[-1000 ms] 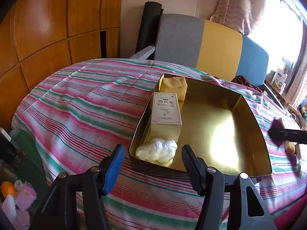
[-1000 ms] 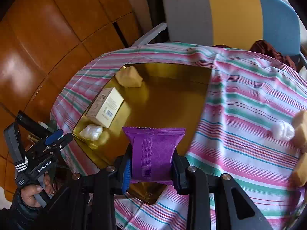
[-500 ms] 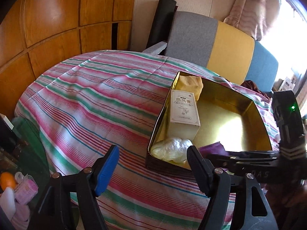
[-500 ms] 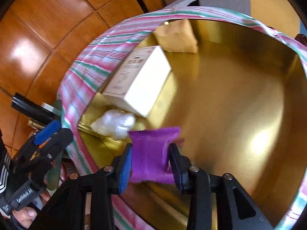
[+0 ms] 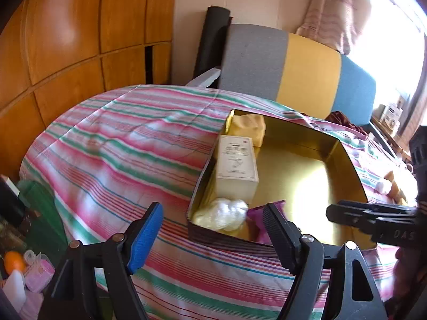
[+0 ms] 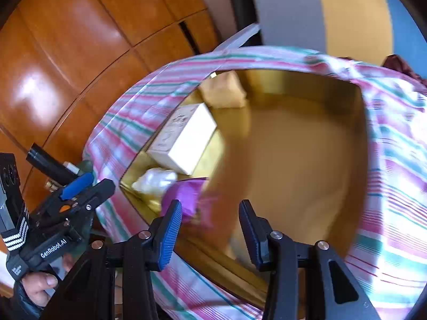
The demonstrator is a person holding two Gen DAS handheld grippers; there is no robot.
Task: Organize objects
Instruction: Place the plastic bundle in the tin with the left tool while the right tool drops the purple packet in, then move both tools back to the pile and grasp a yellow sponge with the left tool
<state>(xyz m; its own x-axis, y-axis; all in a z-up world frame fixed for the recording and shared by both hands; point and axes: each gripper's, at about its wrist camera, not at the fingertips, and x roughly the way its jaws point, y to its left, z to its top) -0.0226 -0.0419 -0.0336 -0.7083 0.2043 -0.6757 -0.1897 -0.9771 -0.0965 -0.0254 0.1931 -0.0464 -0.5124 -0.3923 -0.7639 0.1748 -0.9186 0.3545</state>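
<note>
The purple packet (image 6: 186,197) lay inside the gold tin (image 5: 344,160), at its near left corner, touching or just beside the white crumpled wrapper (image 5: 220,213). In the right wrist view the packet was blurred, so its exact lie could not be determined. Along the tin's left wall, beyond the wrapper, lay the cream box (image 5: 236,165) with printed lettering, and behind that the yellow block (image 5: 248,126) at the far corner. The rest of the tin floor was bare gold metal.

The right gripper (image 6: 210,226) was over the near edge of the tin. Its jaws were opening; the packet sat just beyond the left pad, and nothing was gripped between the pads. The left gripper (image 5: 210,237) hovered in front of the tin above the striped cloth (image 5: 120,138). Its jaws were spread wide and opening, with nothing between them.

The tin stood on the striped cloth. Further right on the cloth lay a small white wad (image 5: 383,186) beside tan pieces (image 5: 396,189). A grey, yellow and blue chair back (image 5: 293,72) stood behind the table, before wooden panelling (image 5: 80,40).
</note>
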